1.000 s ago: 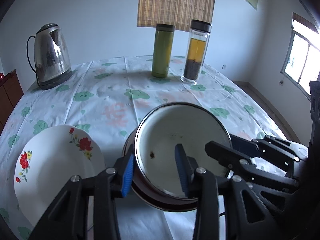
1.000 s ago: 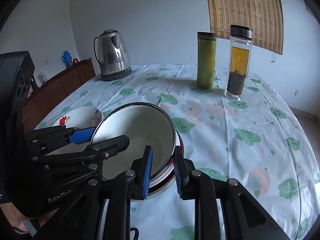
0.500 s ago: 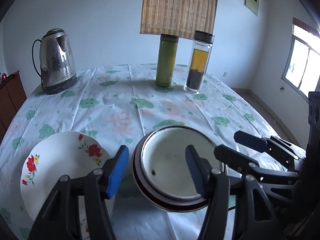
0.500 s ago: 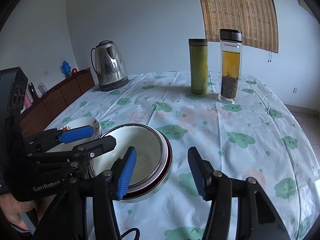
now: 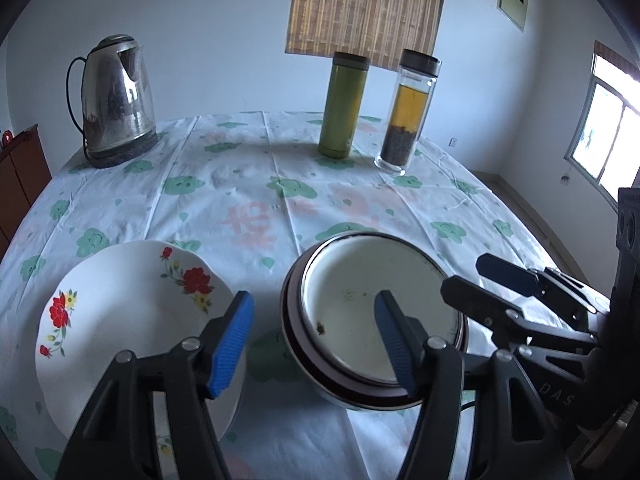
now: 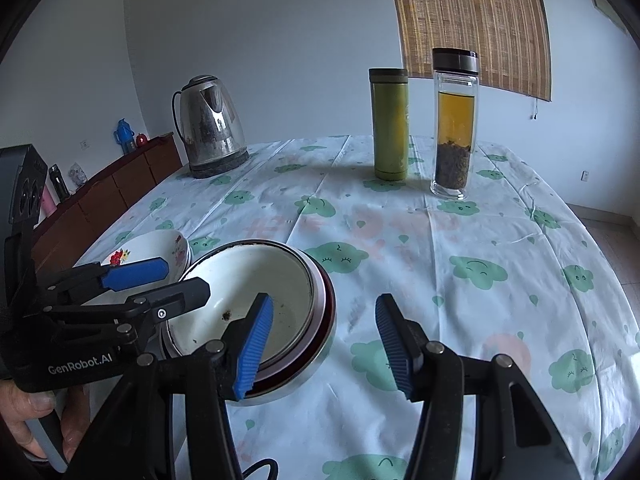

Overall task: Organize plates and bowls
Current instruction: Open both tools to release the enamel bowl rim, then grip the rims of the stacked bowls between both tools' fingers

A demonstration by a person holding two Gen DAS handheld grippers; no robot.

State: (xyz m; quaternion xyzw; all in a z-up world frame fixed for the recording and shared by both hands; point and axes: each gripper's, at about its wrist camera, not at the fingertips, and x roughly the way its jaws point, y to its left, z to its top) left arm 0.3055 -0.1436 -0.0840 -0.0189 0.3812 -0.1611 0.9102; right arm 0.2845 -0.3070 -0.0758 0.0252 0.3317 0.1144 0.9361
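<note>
Left wrist view: the left claw stands released, its blue-padded jaws spread wide and holding nothing. Just ahead of it, partly behind its right pad, sits the white enamel bowl with a dark rim, nested inside a second, dark-red-edged bowl; a few dark specks lie on its inner floor. Ahead and left of the claw, just beside the bowls, lies the white porcelain plate with red flower prints. The right claw reaches in from the right, beside the bowl stack. Far ahead on the round table under its white cloth with green cloud prints stand a steel electric kettle, a green cylindrical flask and a clear glass tea bottle.

By my reading the bowls are already stacked and let go; the flowered plate looks like the piece left to sort.

Right wrist view: the right claw is likewise released and empty, the bowl stack ahead to its left. This view adds what the other hides: the flowered piece appears as more than one stacked dish, though that is hard to confirm. It also shows the person's hand gripping the left claw's handle, and a brown wooden sideboard beyond the table's left edge. The left view alone shows the bright window at the right
</note>
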